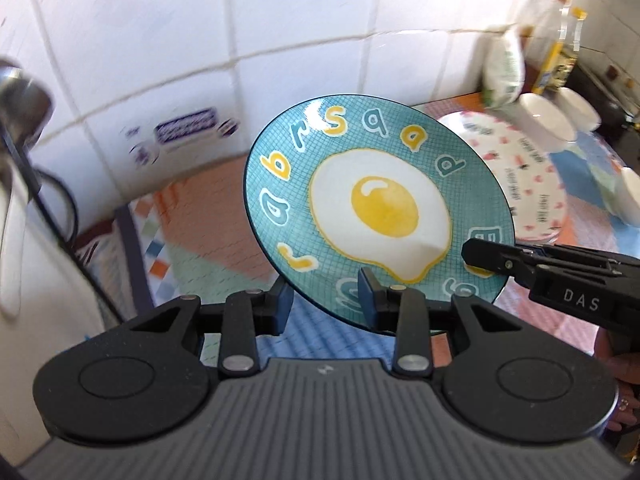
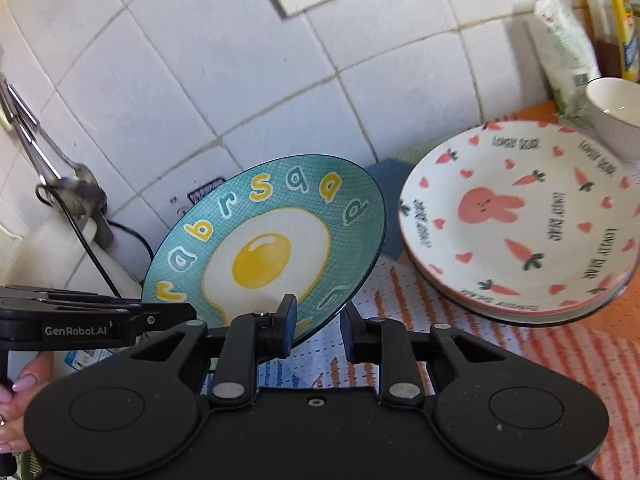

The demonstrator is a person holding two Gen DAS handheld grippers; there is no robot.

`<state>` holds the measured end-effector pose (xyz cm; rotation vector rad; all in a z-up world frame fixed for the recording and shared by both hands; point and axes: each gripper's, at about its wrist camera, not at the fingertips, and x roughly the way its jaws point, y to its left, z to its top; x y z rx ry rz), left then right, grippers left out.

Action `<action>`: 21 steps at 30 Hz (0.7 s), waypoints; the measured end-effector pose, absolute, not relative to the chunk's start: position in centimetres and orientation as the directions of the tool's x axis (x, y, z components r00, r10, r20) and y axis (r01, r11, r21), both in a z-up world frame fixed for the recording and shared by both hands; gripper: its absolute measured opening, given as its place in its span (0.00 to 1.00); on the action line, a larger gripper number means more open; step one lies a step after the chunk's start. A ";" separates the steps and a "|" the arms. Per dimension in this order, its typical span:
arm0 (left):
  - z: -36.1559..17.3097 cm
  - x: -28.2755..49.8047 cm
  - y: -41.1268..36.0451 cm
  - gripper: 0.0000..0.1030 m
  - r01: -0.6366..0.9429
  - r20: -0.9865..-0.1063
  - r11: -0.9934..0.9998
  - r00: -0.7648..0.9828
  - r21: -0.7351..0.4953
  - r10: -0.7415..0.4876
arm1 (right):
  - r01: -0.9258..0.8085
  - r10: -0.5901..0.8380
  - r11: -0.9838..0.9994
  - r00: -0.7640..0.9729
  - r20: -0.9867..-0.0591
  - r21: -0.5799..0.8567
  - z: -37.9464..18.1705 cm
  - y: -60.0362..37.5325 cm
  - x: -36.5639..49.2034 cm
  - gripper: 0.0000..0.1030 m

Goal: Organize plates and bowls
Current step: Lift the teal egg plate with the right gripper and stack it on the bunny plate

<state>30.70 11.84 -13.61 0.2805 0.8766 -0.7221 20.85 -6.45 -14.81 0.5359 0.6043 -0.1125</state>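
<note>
A teal plate with a fried-egg picture (image 1: 380, 216) is held tilted in the air above the counter. My left gripper (image 1: 326, 296) has its fingers on either side of the plate's near rim, one behind and one in front. My right gripper (image 2: 318, 322) straddles the rim the same way on the plate (image 2: 264, 248). The right gripper's finger (image 1: 492, 258) reaches the plate's right edge in the left wrist view; the left gripper's finger (image 2: 160, 312) shows at its left edge in the right wrist view. A stack of white rabbit-and-carrot plates (image 2: 520, 220) sits on the counter to the right.
White bowls (image 1: 548, 124) stand behind the plate stack (image 1: 528, 180), one (image 2: 616, 112) by a plastic bag (image 2: 568, 52) and oil bottles (image 1: 560, 40). A tiled wall (image 2: 200, 80) is close behind. A white appliance (image 1: 24, 240) with a black cord is at left. A patterned cloth (image 2: 500, 356) covers the counter.
</note>
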 end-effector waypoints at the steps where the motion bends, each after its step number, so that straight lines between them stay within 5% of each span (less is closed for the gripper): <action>1: -13.3 30.4 11.5 0.32 0.686 -0.775 0.725 0.423 -0.066 -0.470 | 0.255 0.042 0.862 0.826 -0.562 0.439 -14.5 -6.6 20.4 0.27; 21: -9.9 25.4 1.0 0.32 0.764 -0.761 0.639 0.364 -0.086 -0.537 | 0.282 -0.017 0.870 0.837 -0.547 0.404 -10.2 -15.2 12.9 0.28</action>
